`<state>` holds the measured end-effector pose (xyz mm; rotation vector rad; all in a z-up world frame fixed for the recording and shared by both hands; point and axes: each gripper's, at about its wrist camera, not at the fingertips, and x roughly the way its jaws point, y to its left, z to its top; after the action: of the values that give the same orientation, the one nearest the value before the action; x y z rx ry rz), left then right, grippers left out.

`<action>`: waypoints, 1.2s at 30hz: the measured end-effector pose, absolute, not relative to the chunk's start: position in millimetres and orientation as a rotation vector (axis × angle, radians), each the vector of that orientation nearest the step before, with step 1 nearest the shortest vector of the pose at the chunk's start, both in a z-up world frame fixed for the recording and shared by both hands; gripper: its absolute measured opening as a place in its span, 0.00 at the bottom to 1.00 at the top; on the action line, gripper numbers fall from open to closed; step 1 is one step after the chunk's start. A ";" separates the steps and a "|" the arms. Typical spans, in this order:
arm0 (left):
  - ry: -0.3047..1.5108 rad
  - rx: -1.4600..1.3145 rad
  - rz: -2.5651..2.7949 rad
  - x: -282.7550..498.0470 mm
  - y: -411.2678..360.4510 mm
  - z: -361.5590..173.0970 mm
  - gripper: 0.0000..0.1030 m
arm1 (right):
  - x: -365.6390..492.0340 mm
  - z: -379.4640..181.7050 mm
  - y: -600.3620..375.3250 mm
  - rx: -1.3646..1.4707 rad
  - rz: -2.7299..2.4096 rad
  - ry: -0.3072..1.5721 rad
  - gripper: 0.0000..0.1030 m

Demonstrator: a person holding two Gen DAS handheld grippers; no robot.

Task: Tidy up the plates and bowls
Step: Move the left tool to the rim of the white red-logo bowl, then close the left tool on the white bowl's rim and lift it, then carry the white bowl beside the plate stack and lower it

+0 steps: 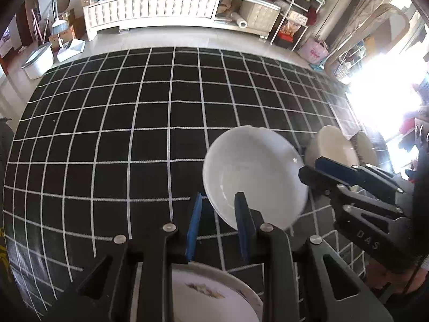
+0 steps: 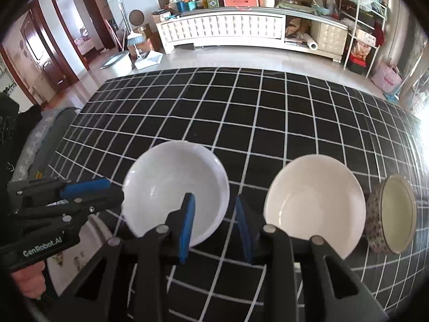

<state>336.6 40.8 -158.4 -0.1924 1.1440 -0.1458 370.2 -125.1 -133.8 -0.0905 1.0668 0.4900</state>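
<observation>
A white bowl (image 1: 254,171) (image 2: 174,187) stands on the black checked cloth between both grippers. My left gripper (image 1: 218,209) is open, its right finger over the bowl's near rim; it also shows in the right wrist view (image 2: 107,190) touching the bowl's left edge. My right gripper (image 2: 214,212) is open, its left finger over the bowl's right rim; in the left wrist view (image 1: 308,171) it reaches the bowl's right edge. A cream bowl (image 2: 313,204) (image 1: 332,147) sits to the right. A floral-sided bowl (image 2: 391,214) stands further right. A patterned plate (image 1: 211,295) (image 2: 72,257) lies under the left gripper.
The black cloth with white grid lines (image 2: 268,123) covers the table, with open cloth beyond the bowls. Past its far edge are a tiled floor and a white cabinet (image 2: 228,26) with clutter. Bright window glare (image 1: 388,88) fills the right.
</observation>
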 end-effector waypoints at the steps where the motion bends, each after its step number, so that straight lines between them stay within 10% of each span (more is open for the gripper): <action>1: 1.149 -0.196 -0.147 339.9 41.2 -162.1 0.20 | 372.9 -136.7 -124.5 -0.094 0.490 1.073 0.31; 13: 1.156 -0.192 -0.157 354.3 40.3 -174.3 0.08 | 377.0 -150.2 -126.7 -0.122 0.467 1.081 0.09; 36: 1.129 -0.172 -0.215 282.9 -9.2 -122.2 0.07 | 310.6 -97.5 -184.2 -0.011 0.376 1.063 0.08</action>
<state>282.9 -9.2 -122.2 -0.1717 1.1286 -0.2150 310.6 -184.2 -97.5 -0.0107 1.0633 0.3758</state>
